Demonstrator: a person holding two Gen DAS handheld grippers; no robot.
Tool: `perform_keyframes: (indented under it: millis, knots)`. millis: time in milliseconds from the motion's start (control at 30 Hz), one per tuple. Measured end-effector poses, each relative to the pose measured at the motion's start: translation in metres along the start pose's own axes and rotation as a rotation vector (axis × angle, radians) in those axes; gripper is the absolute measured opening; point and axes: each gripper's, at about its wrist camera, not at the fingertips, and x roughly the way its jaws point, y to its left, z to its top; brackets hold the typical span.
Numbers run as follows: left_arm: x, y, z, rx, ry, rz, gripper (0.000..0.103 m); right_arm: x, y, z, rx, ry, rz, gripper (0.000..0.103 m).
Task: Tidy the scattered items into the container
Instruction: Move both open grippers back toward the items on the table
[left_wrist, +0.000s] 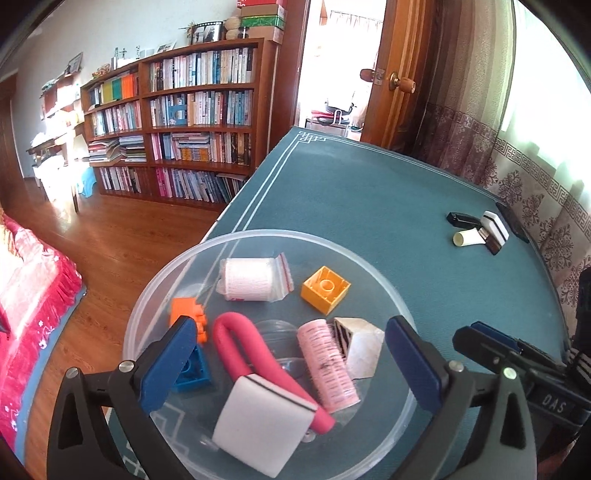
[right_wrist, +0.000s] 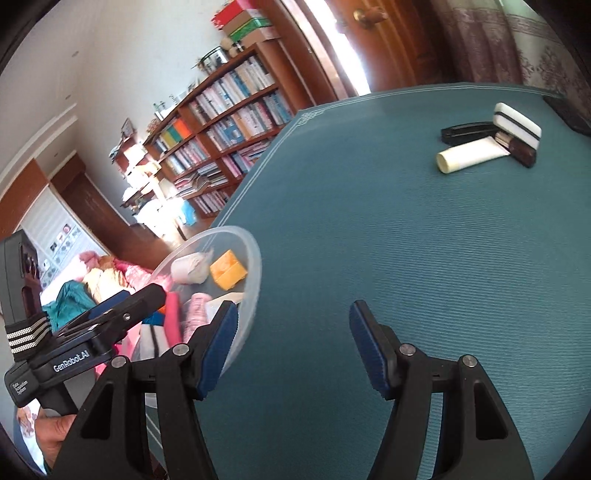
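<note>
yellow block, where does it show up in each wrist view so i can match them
Left wrist view: the yellow block lies inside the clear bowl, above centre, right of the bagged white roll.
Right wrist view: the yellow block sits at left of centre, in the same bowl, again right of the white roll.
Shared landmark: the white tube out on the green table, towards the upper right in both.

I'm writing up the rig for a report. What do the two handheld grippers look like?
Both the left gripper and the right gripper have black angular arms with silver pivot screws and blue ribbed pads. The bodies carry white lettering: "GenRobot.AI" on the left, "DAS" on the right. A black strap with white stripes wraps the left handle.
</note>
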Motion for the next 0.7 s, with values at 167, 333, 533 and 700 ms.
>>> perform_keyframes:
  millis: [167, 333, 533, 700]
  knots:
    - [0.003, -0.021, 0.008, 0.023, -0.004, -0.024, 0.102, -0.010, -0.037, 0.007, 0.075, -0.017, -0.071, 0.066]
    - [0.007, -0.046, 0.015, 0.052, -0.008, -0.042, 0.102, -0.020, -0.071, 0.016, 0.126, -0.034, -0.133, 0.066]
    - [0.016, -0.079, 0.024, 0.084, -0.007, -0.081, 0.102, -0.035, -0.104, 0.033, 0.136, -0.063, -0.218, 0.066]
    - [0.026, -0.114, 0.029, 0.123, -0.002, -0.127, 0.102, -0.046, -0.135, 0.048, 0.163, -0.079, -0.256, 0.066]
